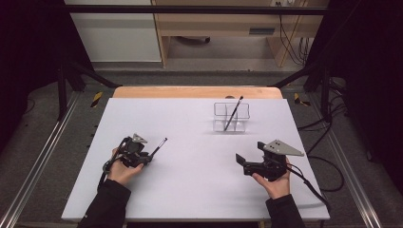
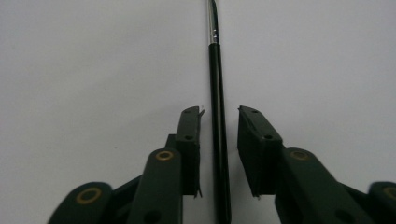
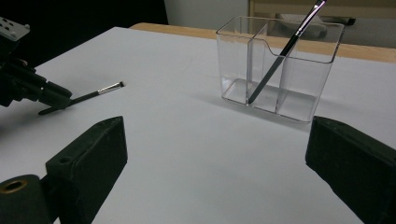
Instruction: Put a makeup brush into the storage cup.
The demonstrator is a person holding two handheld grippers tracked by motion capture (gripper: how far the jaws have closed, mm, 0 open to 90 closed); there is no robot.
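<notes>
A thin black make-up brush [image 2: 218, 154] with a silver ferrule lies on the white table [image 1: 199, 190]. My left gripper [image 2: 218, 116] is open and straddles its handle, with a narrow gap on each side. From above, that brush [image 1: 160, 145] points away to the right of the left gripper [image 1: 151, 156]. A clear divided holder [image 1: 219, 110] stands at the far middle right, and a second brush [image 1: 233, 114] leans in it. My right gripper [image 1: 250, 152] is open wide and empty, facing the holder [image 3: 233, 70] and its leaning brush [image 3: 280, 53].
The white sheet ends at a wooden strip [image 1: 197, 91] along the far edge. Black frame posts [image 1: 62, 80] stand off the table's far corners. A cable [image 1: 309, 185] trails from the right gripper across the right front of the table.
</notes>
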